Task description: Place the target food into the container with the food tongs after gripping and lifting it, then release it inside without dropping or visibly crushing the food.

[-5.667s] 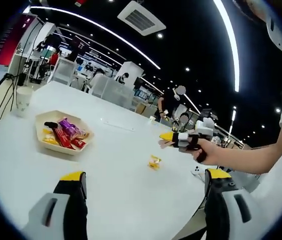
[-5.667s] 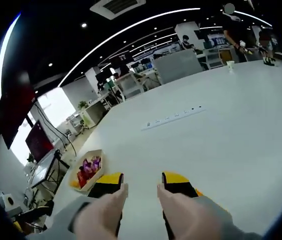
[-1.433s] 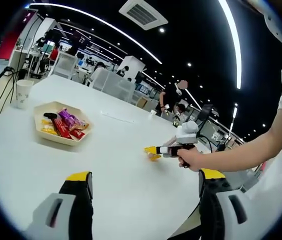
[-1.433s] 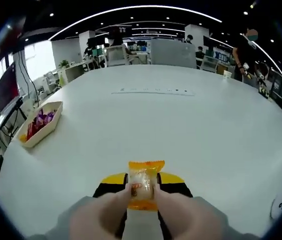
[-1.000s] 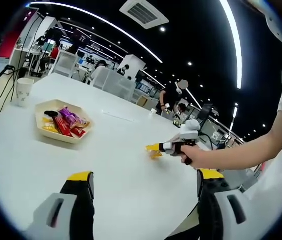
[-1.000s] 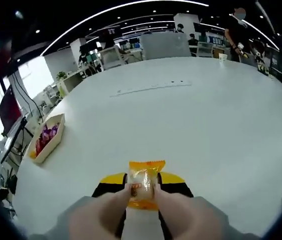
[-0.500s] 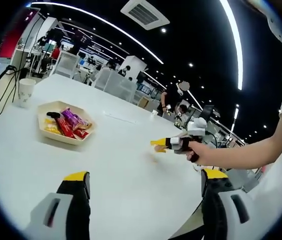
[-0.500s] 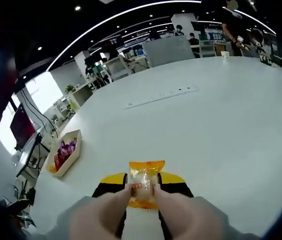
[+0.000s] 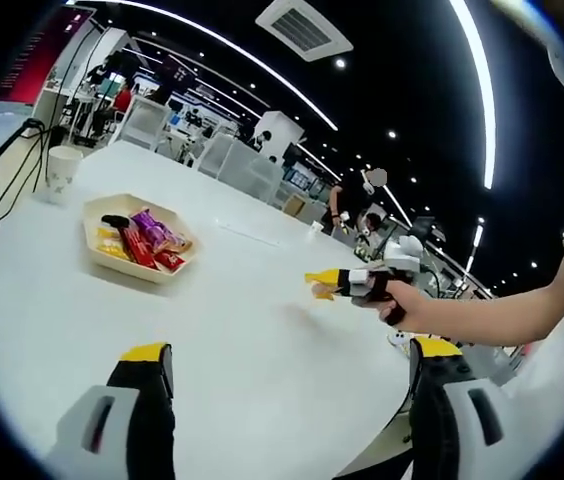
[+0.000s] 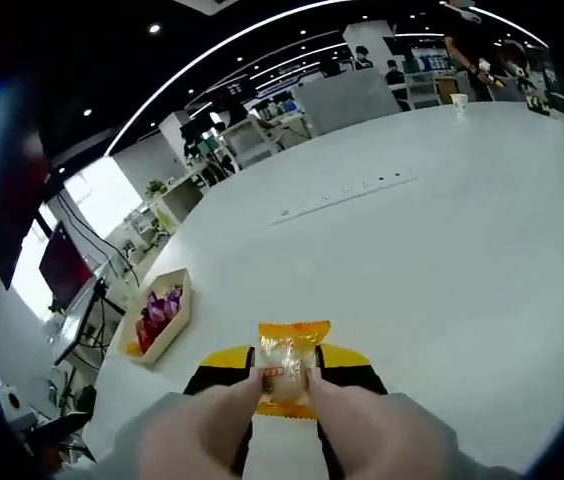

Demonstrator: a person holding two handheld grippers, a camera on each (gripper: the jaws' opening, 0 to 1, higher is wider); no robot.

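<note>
Currently your right gripper (image 10: 284,372) has its tongs pressed onto a small snack packet (image 10: 286,368), orange at the top edge with a clear wrapper and a pale cake inside. The packet stands upright between the two yellow-tipped jaws, off the white table (image 10: 442,240). In the left gripper view the same right gripper (image 9: 334,284) comes in from the right, held in your hand (image 9: 402,303), with the snack packet (image 9: 322,288) at its tip, above the table surface.

The tray (image 9: 141,240), a shallow beige hexagonal dish, sits on the table (image 9: 262,340) well apart from the packet, to the left in the left gripper view. It holds several wrapped snacks (image 9: 147,240) in red, purple and yellow. In the right gripper view the tray (image 10: 165,314) lies to the left of the jaws, near the table edge.

Your left gripper (image 9: 287,365) has its tongs spread wide, nothing between them, over bare table. A paper cup (image 9: 62,168) stands near the far left table edge, beyond the tray. A power strip (image 10: 342,198) lies flat further across the table. People stand in the background (image 9: 347,205).
</note>
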